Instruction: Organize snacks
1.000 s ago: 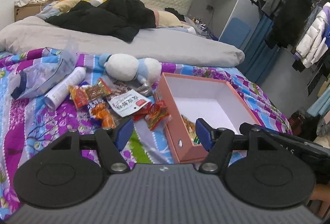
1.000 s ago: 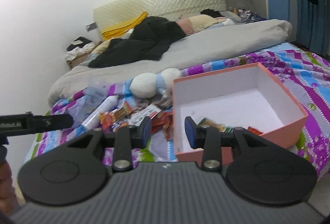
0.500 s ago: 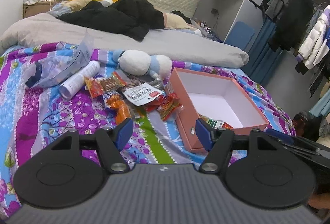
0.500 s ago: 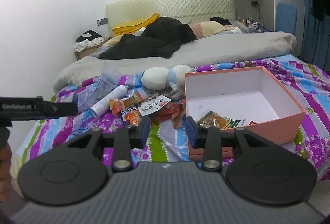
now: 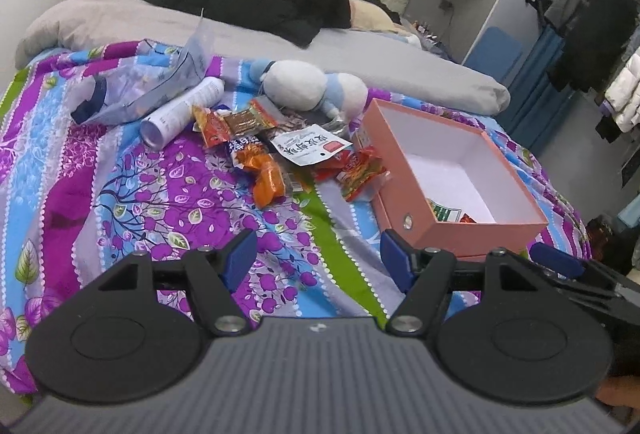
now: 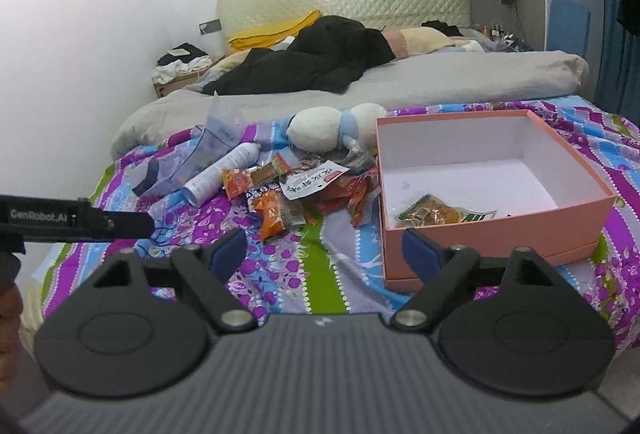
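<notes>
Snacks (image 5: 272,150) lie in a pile on the bed (image 5: 120,194), beside the pink box (image 6: 492,234). Left claw (image 5: 316,258) is apart and empty. Right claw (image 6: 324,250) is opening, empty too.

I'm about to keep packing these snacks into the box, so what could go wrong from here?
1. The snack packets lie overlapped in a heap, so a grab may lift two or drag a neighbour off.
2. The white bottle and plush toy touch the heap and could get nudged or picked by mistake.
3. The box sits on soft bedding near the bed's edge; a push from the opening, empty right gripper might shift it.
</notes>
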Action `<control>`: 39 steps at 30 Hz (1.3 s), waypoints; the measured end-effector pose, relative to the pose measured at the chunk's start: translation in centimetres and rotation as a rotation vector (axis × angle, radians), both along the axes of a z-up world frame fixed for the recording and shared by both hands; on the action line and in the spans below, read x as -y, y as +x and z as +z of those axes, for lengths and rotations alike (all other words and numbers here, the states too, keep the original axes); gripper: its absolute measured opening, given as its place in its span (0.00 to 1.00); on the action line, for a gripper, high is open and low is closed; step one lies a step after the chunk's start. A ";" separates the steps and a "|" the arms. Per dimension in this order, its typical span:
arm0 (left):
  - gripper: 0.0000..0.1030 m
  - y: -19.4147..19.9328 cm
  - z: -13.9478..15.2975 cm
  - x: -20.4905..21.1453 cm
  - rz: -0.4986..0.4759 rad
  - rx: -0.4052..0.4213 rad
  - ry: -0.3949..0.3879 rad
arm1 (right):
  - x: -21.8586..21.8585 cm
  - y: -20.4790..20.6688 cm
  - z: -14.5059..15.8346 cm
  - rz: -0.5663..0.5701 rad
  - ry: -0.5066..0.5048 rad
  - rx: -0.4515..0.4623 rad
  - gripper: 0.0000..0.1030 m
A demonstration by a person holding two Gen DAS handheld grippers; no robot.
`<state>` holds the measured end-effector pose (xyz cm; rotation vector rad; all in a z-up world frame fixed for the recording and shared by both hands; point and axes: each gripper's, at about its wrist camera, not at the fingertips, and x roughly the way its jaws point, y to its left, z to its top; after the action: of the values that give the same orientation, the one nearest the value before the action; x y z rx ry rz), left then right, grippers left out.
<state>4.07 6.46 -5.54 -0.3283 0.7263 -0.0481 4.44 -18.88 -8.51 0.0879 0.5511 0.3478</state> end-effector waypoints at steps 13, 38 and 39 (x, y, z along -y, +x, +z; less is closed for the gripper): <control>0.88 6.3 -0.7 -1.1 -0.043 -0.012 0.055 | -1.7 3.8 -1.7 -0.033 -0.103 -0.009 0.74; 0.87 19.2 -11.5 -4.3 -0.069 -0.130 -0.017 | -9.6 12.3 -6.4 0.035 -0.414 0.023 0.47; 0.87 19.6 -11.9 -4.5 -0.071 -0.136 -0.012 | -9.9 12.8 -6.7 0.038 -0.428 0.025 0.47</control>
<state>23.69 10.94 -17.40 -0.3188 0.8723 -0.0982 17.25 -9.02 -15.20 -0.3399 0.5929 0.2614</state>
